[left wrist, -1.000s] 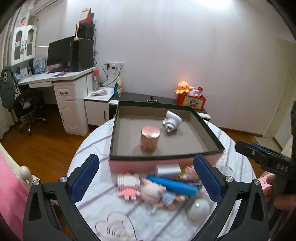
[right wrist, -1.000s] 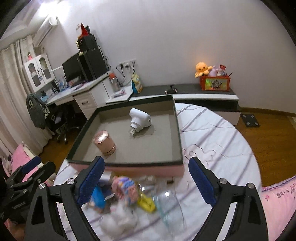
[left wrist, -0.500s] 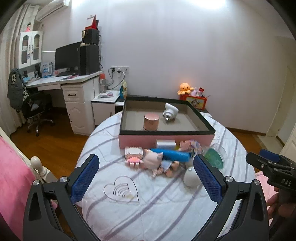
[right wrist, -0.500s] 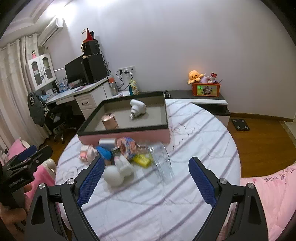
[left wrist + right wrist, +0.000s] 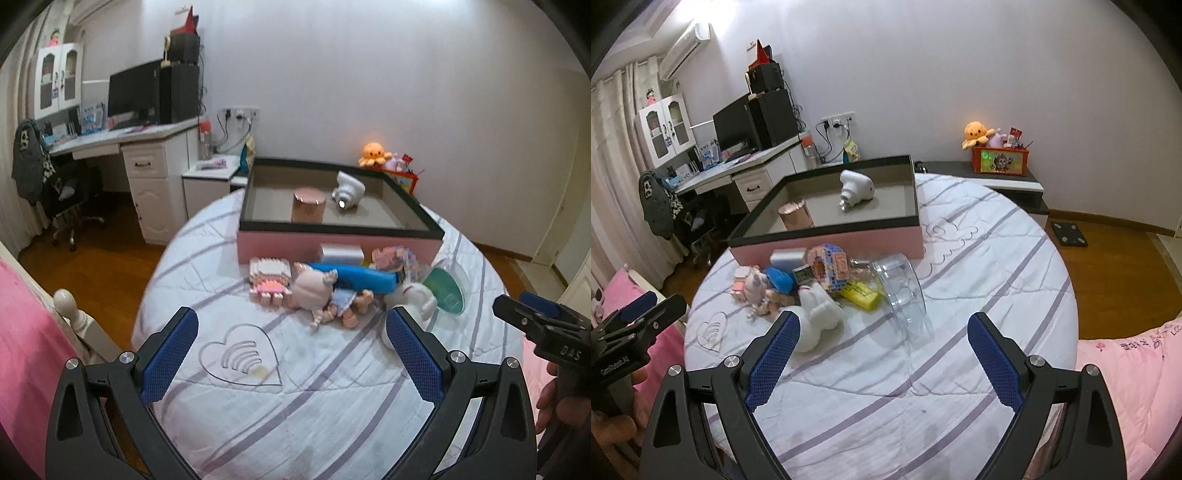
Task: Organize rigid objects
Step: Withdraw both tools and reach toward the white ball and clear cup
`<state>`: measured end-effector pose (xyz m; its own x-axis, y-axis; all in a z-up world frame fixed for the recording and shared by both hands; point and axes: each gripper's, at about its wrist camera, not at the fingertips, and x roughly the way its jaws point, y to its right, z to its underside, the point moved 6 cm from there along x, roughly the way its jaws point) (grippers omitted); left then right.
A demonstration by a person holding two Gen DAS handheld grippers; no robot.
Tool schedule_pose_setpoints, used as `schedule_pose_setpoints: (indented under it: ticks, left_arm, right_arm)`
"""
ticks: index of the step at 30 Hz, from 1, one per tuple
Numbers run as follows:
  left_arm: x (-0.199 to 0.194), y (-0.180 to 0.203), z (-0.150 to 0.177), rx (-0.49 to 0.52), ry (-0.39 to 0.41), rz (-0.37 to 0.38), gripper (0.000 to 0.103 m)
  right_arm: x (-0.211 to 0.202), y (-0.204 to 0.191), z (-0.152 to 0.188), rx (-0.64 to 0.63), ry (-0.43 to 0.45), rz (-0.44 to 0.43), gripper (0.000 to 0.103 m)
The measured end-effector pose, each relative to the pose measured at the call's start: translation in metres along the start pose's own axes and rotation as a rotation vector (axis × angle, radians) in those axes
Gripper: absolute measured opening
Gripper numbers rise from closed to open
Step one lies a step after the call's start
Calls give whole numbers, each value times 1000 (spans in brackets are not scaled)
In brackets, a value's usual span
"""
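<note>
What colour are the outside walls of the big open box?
Pink, with a black rim; the right wrist view shows it best.

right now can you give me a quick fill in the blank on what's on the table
1. The rose-gold cylinder stands inside the ____.
2. The clear plastic jar lies on its ____.
3. Both the left gripper and the right gripper have their jaws ____.
4. The outline stitched on the tablecloth nearest the left gripper is a ____.

Missing words: box; side; open; heart

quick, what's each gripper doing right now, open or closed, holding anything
Left gripper: open, holding nothing, above the bedspread.
Right gripper: open, holding nothing, short of the pile of toys.
</note>
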<state>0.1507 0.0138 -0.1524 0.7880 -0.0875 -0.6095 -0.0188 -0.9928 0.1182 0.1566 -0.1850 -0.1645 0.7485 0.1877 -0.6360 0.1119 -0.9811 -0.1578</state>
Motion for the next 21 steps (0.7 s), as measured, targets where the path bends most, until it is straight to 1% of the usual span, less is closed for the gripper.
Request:
schedule_pose_setpoints:
  ticks: [5,8,14,17,19,21]
  left_arm:
    - [10,21,10,22,-27,52,103]
    - [17,38,14,52,-38,65,103]
    - [34,61,20,59,-68,92,103]
    - [43,69,24,59,-82,94,103]
    - [50,73,26,53,-96,95,103]
    - [57,79,27,53,-108,101,103]
  right_arm:
    - [19,10,3,13,-33,18,94]
    - [29,12,2,10,-47,18,94]
    - [52,17,-2,-10,-70,6,94]
    - [67,19,-4,-19,-89,-9,88]
    - [78,19,-6,-27,-103,-16,78]
    - [85,21,-8,-29,-111,-28,72]
